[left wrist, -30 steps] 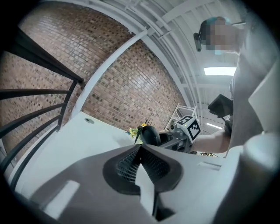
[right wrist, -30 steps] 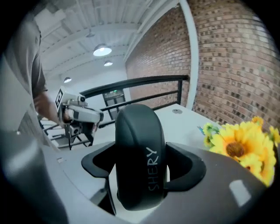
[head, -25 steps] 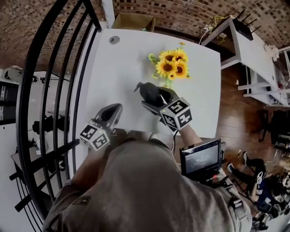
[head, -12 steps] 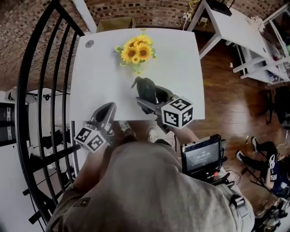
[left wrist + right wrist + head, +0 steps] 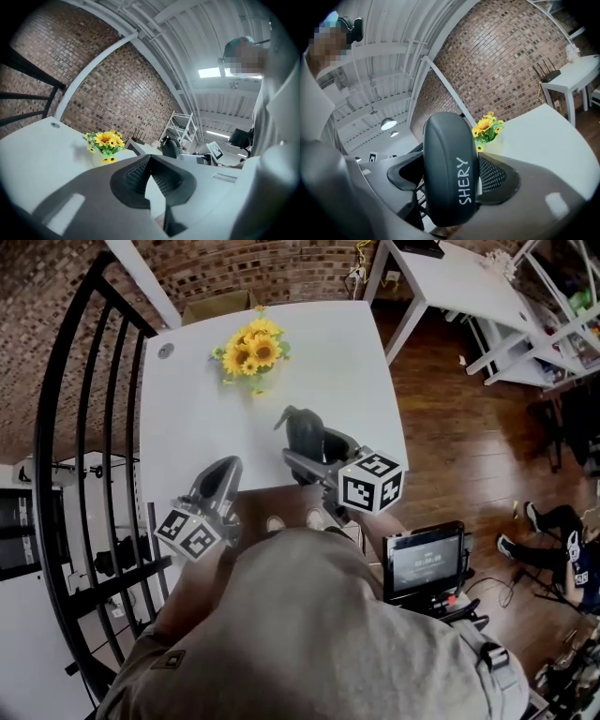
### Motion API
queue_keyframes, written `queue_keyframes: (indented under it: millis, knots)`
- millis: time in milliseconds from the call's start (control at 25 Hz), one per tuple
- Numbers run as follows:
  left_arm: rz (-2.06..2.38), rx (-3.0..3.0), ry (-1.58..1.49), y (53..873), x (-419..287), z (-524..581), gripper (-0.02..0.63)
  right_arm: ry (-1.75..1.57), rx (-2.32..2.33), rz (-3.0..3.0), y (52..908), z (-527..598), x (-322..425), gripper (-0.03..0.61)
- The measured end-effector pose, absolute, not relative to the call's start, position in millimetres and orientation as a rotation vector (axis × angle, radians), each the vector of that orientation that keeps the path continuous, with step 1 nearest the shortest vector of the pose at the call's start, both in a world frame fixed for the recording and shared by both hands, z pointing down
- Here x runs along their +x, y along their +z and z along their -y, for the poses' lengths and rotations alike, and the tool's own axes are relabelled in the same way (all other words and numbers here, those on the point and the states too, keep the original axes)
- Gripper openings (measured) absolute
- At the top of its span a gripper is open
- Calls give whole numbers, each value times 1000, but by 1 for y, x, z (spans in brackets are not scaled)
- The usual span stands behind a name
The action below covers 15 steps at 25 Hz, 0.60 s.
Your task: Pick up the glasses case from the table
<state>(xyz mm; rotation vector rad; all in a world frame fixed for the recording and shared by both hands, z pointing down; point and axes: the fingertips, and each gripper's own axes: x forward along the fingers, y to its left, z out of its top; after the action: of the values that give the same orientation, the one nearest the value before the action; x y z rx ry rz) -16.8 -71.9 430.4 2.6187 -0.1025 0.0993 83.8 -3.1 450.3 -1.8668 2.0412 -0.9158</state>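
Glasses case (image 5: 450, 154), shut, in right gripper (image 5: 449, 180)

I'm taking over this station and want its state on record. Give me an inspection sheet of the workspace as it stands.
Surface: white table, with a small round disc near its far left corner.
Job's things: dark glasses case marked SHERY, held upright, not lying on the table.
Clutter: sunflowers at the table's far side.
Grippers: right gripper shut on the glasses case; left gripper shut, nothing between its jaws.
Cables: wires by the side desk; none seen on the table.
Surroundings: brick wall, black railing, wooden floor, cardboard box, screen beside the person.
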Motion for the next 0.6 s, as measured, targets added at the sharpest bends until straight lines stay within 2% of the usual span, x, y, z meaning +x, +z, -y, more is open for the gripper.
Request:
queue_keyframes:
  millis: [600]
  knots:
    - [-28,2627,88,423,-26,65,2,-861,-1975,-1898,440,-18,78,362]
